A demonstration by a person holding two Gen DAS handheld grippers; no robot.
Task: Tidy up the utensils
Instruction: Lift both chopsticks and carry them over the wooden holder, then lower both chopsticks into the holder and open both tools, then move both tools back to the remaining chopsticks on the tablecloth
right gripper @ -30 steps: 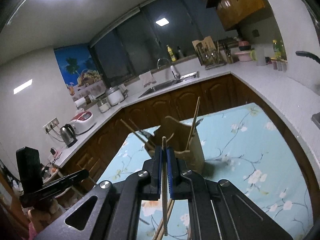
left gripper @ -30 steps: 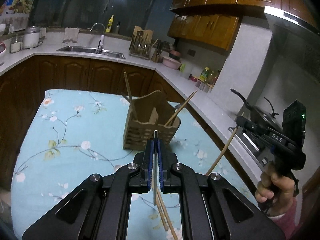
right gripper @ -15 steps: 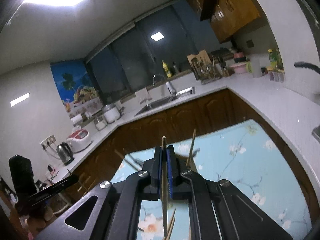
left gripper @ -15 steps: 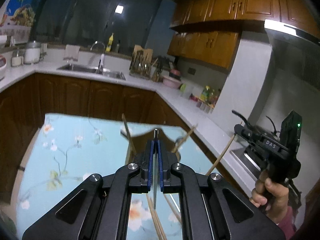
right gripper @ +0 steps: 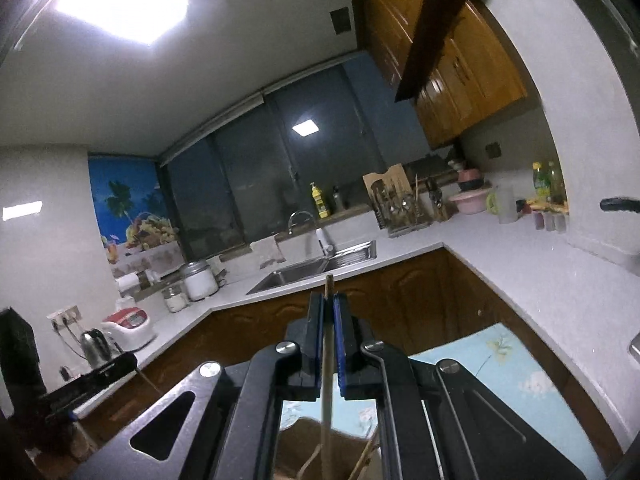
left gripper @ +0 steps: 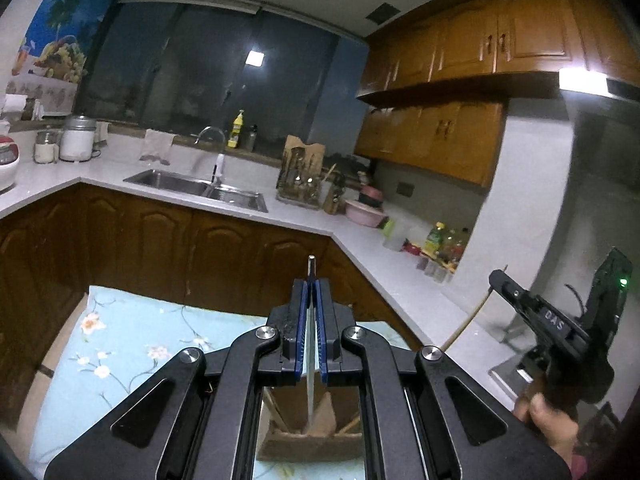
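My left gripper (left gripper: 311, 284) is shut on a thin metal utensil handle (left gripper: 311, 344) that hangs down toward the wooden utensil holder (left gripper: 310, 436) below it. My right gripper (right gripper: 329, 300) is shut on a wooden chopstick (right gripper: 327, 392) whose lower end points down at the same holder (right gripper: 320, 452). The right gripper also shows at the right edge of the left wrist view (left gripper: 560, 328), its chopstick (left gripper: 466, 324) slanting below it. Other sticks stand in the holder. The left gripper shows at the lower left of the right wrist view (right gripper: 92, 376).
The holder stands on a table with a light blue floral cloth (left gripper: 120, 344). Behind are brown cabinets (left gripper: 160, 248), a white L-shaped counter (left gripper: 360, 248) with a sink (left gripper: 200, 188), a knife rack (left gripper: 300, 176), a pink bowl (left gripper: 366, 212), bottles (left gripper: 440, 244) and a kettle (right gripper: 94, 346).
Both grippers have tilted up and risen, so the holder has slid from mid-frame to the bottom edge in both views. Each still grips its utensil.
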